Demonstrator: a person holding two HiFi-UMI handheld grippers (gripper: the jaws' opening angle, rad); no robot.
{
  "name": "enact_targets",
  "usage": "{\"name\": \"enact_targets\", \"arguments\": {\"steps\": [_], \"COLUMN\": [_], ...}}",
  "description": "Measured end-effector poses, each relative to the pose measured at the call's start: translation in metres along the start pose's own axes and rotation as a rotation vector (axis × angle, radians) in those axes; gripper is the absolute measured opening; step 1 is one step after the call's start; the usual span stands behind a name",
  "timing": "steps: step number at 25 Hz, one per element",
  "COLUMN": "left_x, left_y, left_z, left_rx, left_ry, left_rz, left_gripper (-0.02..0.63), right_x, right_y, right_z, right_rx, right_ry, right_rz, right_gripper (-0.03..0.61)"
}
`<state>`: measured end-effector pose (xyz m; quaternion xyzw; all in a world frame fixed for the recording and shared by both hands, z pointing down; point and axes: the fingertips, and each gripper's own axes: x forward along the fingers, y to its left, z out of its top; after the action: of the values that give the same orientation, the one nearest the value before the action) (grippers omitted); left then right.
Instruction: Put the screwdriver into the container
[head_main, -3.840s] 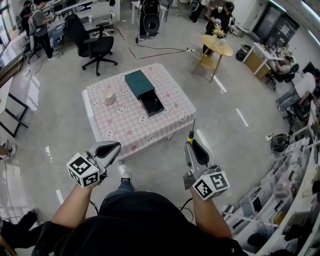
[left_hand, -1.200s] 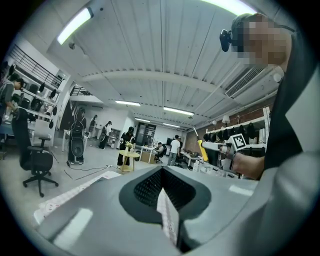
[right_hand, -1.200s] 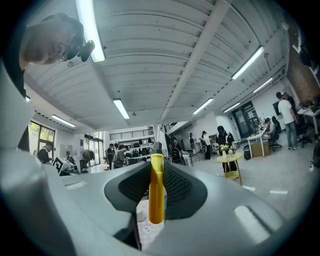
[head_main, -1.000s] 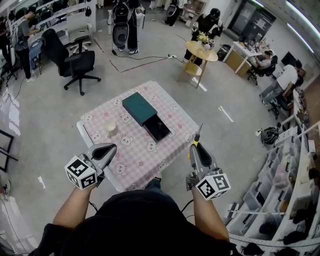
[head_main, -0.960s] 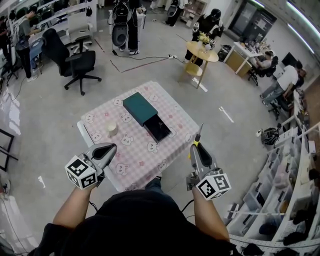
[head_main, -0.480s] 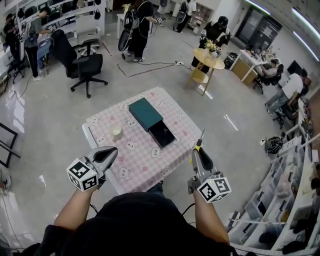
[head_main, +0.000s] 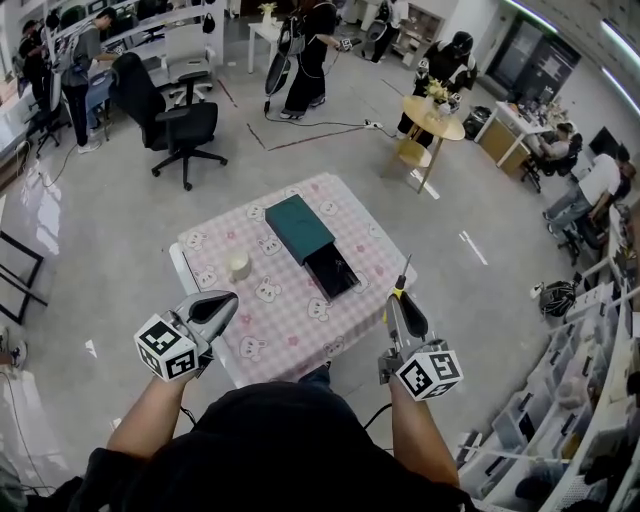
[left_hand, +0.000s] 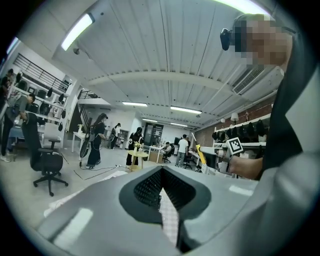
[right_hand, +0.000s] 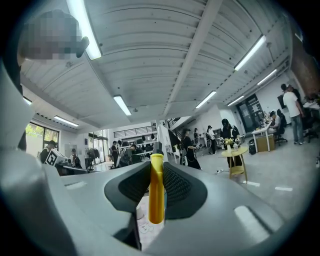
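**Screwdriver in the right gripper, open tray ahead and to its left**

The right gripper (head_main: 400, 303) is clamped on the yellow-handled screwdriver (head_main: 401, 280). In the right gripper view the yellow handle (right_hand: 156, 189) stands upright between the two dark ribbed pads, and the black collar and thin metal shaft run on past the jaw tips. In the head view the shaft points forward, away from the person.

The container is a dark green rectangular box with a black tray drawn out of it (head_main: 331, 273). It lies on the table with the pink checked, bunny-printed cloth (head_main: 275, 325), ahead of the right gripper and to its left, well apart from the screwdriver tip. Its long axis runs on a diagonal, from far-left to near-right, and the open black tray is the end nearer the right gripper. So the right arm is the one placed for the move, which looks to call for a reach forward and leftward, then bringing the tool's length into line with the tray.

The left gripper (head_main: 222, 303) has its jaws together on nothing and is held low at the near-left table edge. Both forearms are bent and held close to the body, grippers pointing forward. A small cream cylinder (head_main: 238, 265) stands left of the box.
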<state>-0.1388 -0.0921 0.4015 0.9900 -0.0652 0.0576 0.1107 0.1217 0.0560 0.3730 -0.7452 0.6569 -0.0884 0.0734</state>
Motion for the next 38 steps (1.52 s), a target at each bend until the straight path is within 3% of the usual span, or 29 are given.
{"name": "enact_targets", "arguments": {"steps": [18,38], "left_x": [0.053,0.094], "left_y": [0.015,0.054], "left_z": [-0.006,-0.011], "left_rx": [-0.059,-0.129], "left_ry": [0.024,0.018], "left_rz": [0.066,0.151], "left_gripper": [0.0,0.0], "right_x": [0.055,0.124], "right_y": [-0.068,-0.108], "right_z": [-0.044,-0.093], "right_rx": [0.017,0.013], "right_ry": [0.148,0.293], "right_rz": [0.034,0.109], "right_gripper": [0.109,0.109]}}
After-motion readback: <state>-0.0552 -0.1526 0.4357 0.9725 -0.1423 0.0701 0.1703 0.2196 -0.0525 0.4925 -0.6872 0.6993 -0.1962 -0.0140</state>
